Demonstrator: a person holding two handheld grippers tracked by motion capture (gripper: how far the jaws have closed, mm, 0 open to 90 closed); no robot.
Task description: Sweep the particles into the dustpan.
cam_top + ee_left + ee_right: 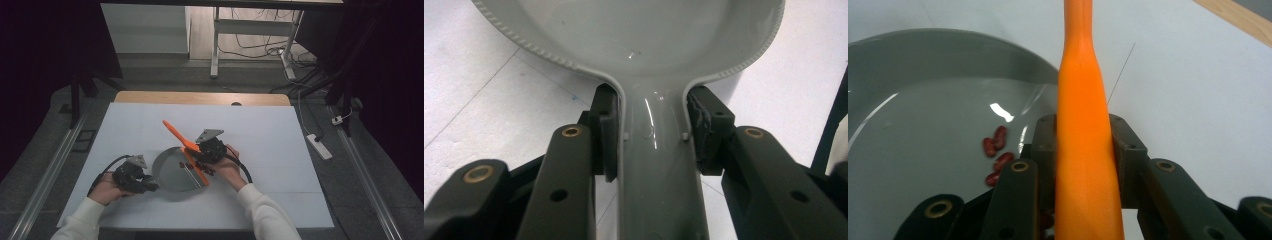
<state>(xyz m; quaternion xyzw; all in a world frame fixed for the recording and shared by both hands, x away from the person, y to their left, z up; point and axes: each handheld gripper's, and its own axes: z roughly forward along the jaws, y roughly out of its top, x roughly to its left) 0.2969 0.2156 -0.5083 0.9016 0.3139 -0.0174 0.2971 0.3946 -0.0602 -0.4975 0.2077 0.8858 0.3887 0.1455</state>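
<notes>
In the high view, a grey pan [172, 170] lies on the white surface [260, 130]. The left gripper [150, 186] sits at the pan's near-left edge, and the right gripper [200, 159] is over its right rim, holding an orange spatula [185, 144] that slants across the pan.

In the left gripper view, the fingers [606, 132] are clamped on both sides of the pan's handle [656, 165].

In the right gripper view, the fingers [1127, 150] squeeze the spatula's handle; red beans [997, 150] lie inside the pan, just left of it.
</notes>
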